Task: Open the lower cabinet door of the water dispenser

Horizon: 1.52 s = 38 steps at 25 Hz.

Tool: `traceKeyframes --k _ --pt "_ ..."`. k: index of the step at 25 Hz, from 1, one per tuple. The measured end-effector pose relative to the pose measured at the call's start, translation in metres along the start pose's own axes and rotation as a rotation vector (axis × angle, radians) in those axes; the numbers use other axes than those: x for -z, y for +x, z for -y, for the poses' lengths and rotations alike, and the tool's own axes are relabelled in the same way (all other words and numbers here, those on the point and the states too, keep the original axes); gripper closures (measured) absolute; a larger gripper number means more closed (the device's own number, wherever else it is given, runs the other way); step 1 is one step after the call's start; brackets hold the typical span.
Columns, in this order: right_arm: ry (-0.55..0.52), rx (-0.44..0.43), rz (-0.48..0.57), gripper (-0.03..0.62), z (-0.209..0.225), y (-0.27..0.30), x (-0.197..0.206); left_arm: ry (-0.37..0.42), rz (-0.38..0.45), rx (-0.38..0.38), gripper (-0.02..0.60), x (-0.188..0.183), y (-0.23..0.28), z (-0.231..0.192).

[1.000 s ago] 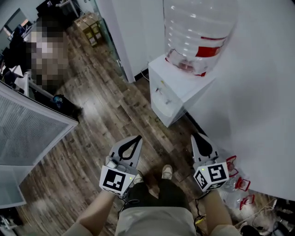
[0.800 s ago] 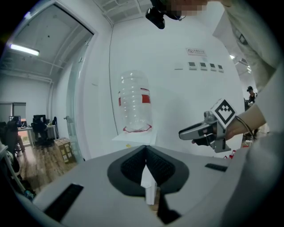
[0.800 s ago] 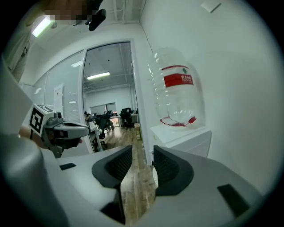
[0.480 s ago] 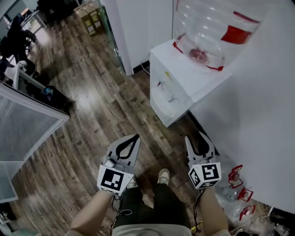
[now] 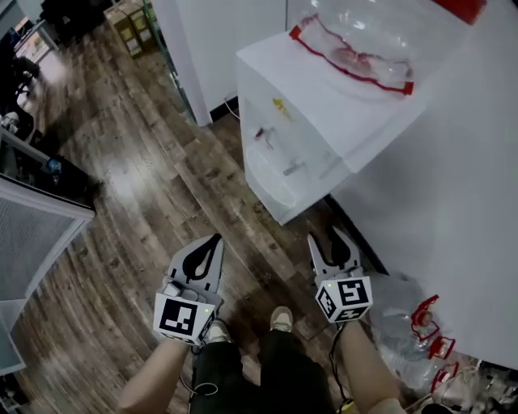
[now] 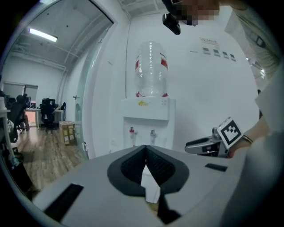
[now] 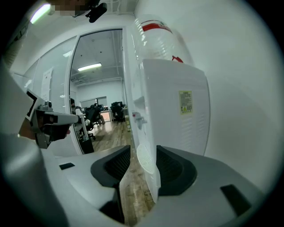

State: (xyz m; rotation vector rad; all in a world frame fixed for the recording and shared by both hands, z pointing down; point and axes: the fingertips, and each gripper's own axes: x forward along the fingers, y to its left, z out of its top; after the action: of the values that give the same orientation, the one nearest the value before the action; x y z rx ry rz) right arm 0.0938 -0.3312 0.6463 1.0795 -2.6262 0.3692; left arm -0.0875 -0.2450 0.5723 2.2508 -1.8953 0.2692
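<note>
The white water dispenser (image 5: pixel 307 137) stands against the wall with a clear bottle (image 5: pixel 364 40) on top; its two taps (image 5: pixel 279 154) face me. The left gripper view shows the dispenser (image 6: pixel 148 119) head-on, its lower cabinet hidden behind the jaws. Seen from the right gripper, the dispenser (image 7: pixel 173 111) shows its side. My left gripper (image 5: pixel 215 238) (image 6: pixel 145 148) is shut and empty, short of the dispenser's front. My right gripper (image 5: pixel 325 236) (image 7: pixel 143 162) is open, its jaws having just been opening, with nothing between them and apart from the dispenser.
Empty bottles with red handles (image 5: pixel 409 323) lie on the wood floor at my right, by the white wall (image 5: pixel 461 202). A white panel (image 5: pixel 32 234) juts in at the left. A glass partition (image 5: pixel 166 48) and cardboard boxes (image 5: pixel 125 24) stand beyond the dispenser.
Both grippers have sunk lower, and the dispenser looms larger and nearer. The right jaws have gone from nearly shut to open. The left jaws stay shut.
</note>
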Motion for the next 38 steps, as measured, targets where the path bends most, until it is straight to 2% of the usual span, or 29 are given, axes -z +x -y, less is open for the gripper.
traceKeyframes --k 4,9,14,19,25,29,33,38 --pt "0.014 0.004 -0.017 0.413 0.012 0.030 0.046 -0.024 -0.011 -0.014 0.577 0.043 0.023 -0.013" --pt "-0.017 0.014 -0.046 0.413 0.018 0.068 0.104 -0.021 -0.023 -0.011 0.576 0.097 0.046 -0.026" --pt "-0.076 0.071 -0.053 0.408 0.040 0.098 0.151 -0.025 -0.057 0.003 0.577 0.149 0.071 -0.034" --pt "-0.038 0.090 -0.050 0.407 0.051 0.124 0.190 -0.021 -0.072 0.017 0.575 0.187 0.088 -0.039" --pt "-0.062 0.146 -0.039 0.373 0.066 0.151 0.209 -0.030 -0.064 0.023 0.575 0.211 0.102 -0.042" --pt "-0.078 0.181 -0.016 0.375 0.070 0.160 0.210 -0.028 -0.062 0.026 0.576 0.220 0.105 -0.045" --pt "-0.015 0.239 -0.002 0.433 0.070 0.159 0.210 -0.039 -0.072 0.015 0.577 0.226 0.100 -0.055" --pt "-0.012 0.223 -0.031 0.418 0.054 0.155 0.214 -0.093 -0.081 -0.028 0.576 0.230 0.090 -0.070"
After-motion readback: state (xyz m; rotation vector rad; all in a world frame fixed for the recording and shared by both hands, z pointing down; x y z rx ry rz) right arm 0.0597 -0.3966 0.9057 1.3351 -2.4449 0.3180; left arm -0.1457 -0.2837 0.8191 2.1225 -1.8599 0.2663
